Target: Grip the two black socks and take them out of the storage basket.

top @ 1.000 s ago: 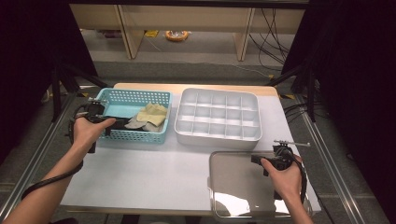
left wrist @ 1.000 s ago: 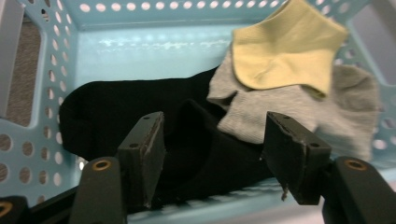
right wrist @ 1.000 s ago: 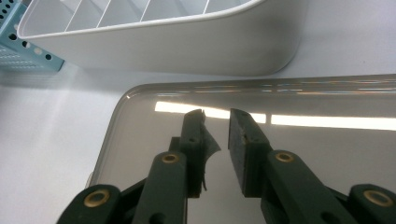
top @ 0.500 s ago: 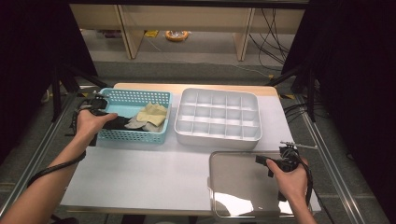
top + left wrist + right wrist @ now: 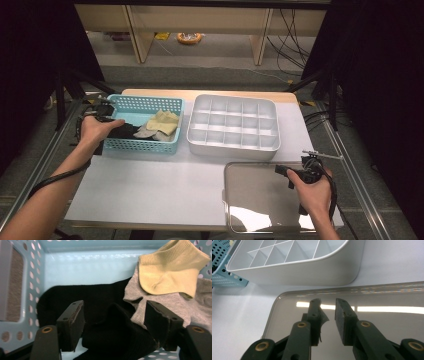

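At nine o'clock on the bench (image 5: 165,185) stands the blue basket (image 5: 142,146), and the left tongs (image 5: 115,320) hang inside it over the black sock (image 5: 100,315). Their jaws have just been opening and now stand wide, one on each side of a raised fold of the sock, and the pads do not press on it. A grey sock (image 5: 162,305) lies touching the black one at three o'clock of it, and a yellow sock (image 5: 167,270) lies on top of the grey one, toward one o'clock.

Toward five o'clock on the bench, the right tongs (image 5: 328,315) rest low over the clear lid (image 5: 260,200), with a narrow gap between the jaws and nothing held. The white divided tray (image 5: 235,145) stands at twelve o'clock from the lid, uncovered and empty.

The step in hand looks to be the picking of the black sock. To do it well, I think the left tongs should go a little lower, so that the fold sits deep between the pads, and then close firmly. The right-hand jaw in the left gripper view stands very near the grey sock's edge; it is better to shift slightly toward nine o'clock first, otherwise both socks may come up together. After closing, lift straight up and clear the basket wall before moving to the tray.
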`<state>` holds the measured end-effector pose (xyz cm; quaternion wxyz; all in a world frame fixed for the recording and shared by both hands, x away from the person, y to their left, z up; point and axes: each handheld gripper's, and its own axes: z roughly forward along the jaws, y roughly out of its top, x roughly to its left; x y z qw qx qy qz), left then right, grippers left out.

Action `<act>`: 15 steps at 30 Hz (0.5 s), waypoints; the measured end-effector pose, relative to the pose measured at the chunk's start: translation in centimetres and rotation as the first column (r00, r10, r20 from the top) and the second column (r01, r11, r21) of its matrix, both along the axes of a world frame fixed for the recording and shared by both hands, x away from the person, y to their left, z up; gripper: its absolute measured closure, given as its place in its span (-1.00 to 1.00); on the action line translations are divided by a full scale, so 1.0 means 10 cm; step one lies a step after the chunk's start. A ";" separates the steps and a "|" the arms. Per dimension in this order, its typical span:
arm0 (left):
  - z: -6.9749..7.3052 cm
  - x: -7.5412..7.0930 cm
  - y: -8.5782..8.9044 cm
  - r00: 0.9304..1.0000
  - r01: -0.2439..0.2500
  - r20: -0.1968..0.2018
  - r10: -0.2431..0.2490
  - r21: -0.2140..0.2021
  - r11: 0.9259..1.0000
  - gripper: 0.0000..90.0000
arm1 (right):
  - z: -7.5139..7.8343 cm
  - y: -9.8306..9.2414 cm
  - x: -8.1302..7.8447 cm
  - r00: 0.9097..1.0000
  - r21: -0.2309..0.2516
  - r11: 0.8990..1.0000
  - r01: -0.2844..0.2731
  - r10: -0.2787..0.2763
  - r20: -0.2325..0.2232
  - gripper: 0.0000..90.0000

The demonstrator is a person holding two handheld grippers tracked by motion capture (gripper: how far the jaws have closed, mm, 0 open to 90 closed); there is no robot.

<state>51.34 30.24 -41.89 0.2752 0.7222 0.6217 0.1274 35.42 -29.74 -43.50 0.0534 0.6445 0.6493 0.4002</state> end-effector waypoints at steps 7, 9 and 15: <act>0.05 0.05 0.00 1.000 -0.001 0.008 0.000 0.037 0.999 -0.33 | -0.02 -0.05 0.00 1.000 -0.005 1.000 0.000 0.000 0.000 0.66; 0.05 0.08 0.01 1.000 -0.002 0.016 0.001 0.046 0.999 -0.32 | -0.02 -0.07 -0.01 1.000 0.005 1.000 -0.012 0.011 0.008 0.66; 0.00 0.10 0.03 0.999 0.030 -0.030 -0.028 0.048 0.998 -0.31 | 0.02 -0.01 -0.04 0.999 0.024 0.999 0.027 -0.027 -0.020 0.66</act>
